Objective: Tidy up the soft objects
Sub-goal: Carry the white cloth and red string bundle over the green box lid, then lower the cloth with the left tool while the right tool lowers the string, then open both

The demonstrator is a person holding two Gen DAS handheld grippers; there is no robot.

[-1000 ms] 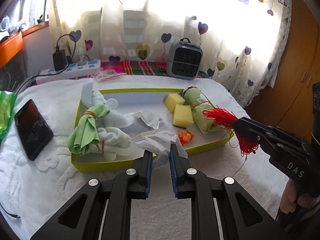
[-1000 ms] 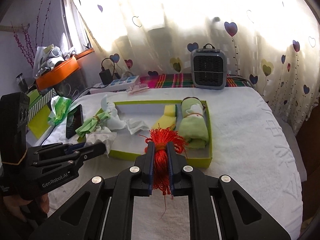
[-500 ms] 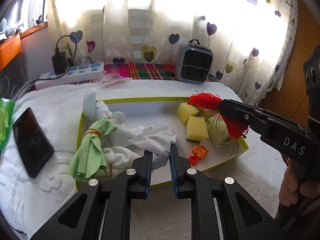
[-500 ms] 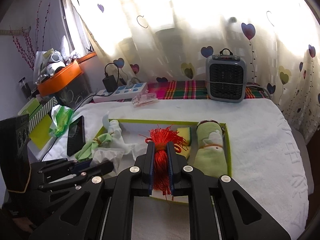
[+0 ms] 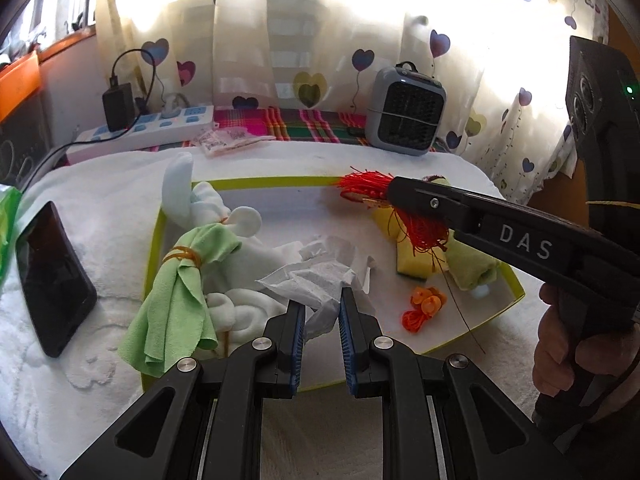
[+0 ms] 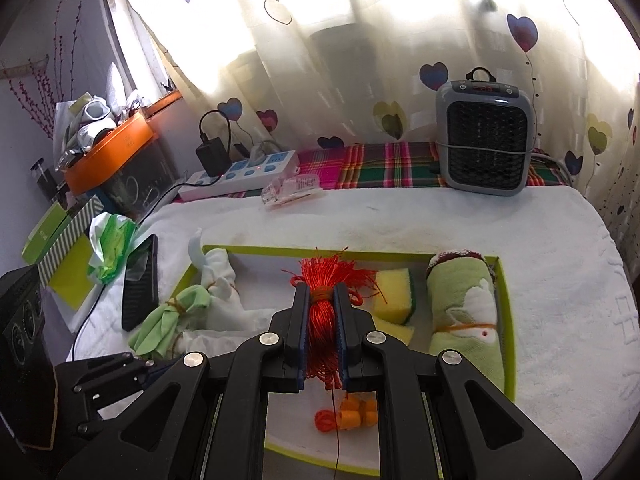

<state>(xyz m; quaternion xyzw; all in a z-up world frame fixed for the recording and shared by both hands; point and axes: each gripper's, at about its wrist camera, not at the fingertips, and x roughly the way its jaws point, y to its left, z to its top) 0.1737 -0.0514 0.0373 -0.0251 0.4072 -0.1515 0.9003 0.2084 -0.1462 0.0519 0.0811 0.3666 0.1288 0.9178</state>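
A lime-rimmed white tray (image 5: 256,182) (image 6: 505,312) lies on the white towel. My left gripper (image 5: 322,312) is shut on a crumpled white tissue (image 5: 316,276) above the tray's near edge. My right gripper (image 6: 321,300) is shut on a red tassel (image 6: 322,312) and holds it over the tray's middle; the tassel also shows in the left wrist view (image 5: 366,186). In the tray lie a green cloth bundle (image 5: 180,296), white cloths (image 5: 208,204), yellow sponges (image 6: 394,290), a rolled green towel (image 6: 466,312) and orange earplugs (image 5: 424,306).
A black phone (image 5: 52,276) lies left of the tray. A power strip (image 5: 148,128), a small grey heater (image 5: 406,120) and a plaid cloth (image 5: 292,120) stand at the back by the curtain. Boxes and green tissue (image 6: 108,252) sit at the far left.
Both grippers have moved forward over the tray. The right gripper with the red tassel has gone from the tray's front right edge to above its middle. Both holds are unchanged.
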